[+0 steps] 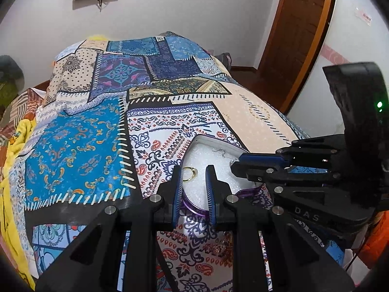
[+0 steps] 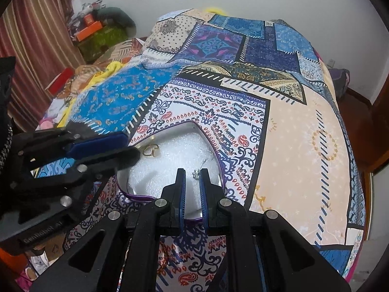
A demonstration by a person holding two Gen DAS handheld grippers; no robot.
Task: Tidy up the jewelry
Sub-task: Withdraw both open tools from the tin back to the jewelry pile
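A heart-shaped purple-rimmed box [image 1: 194,209] with a white foam liner lies open on the patchwork bedspread; it also shows in the right wrist view [image 2: 136,196]. A gold ring [image 1: 188,173] lies on the foam, also seen in the right wrist view [image 2: 150,150]. My left gripper [image 1: 193,174] is open, its fingertips on either side of the ring, just above the foam. My right gripper [image 2: 193,175] is narrowly open over the foam, with a small silver jewel on a thin chain [image 2: 196,174] between its tips. More gold jewelry [image 1: 220,245] lies on the bedspread below the box.
The patchwork bedspread [image 1: 80,141] covers the whole bed. A wooden door [image 1: 296,31] stands at the right. Boxes and clothes [image 2: 92,31] pile up at the bed's far left, by a striped curtain [image 2: 31,24].
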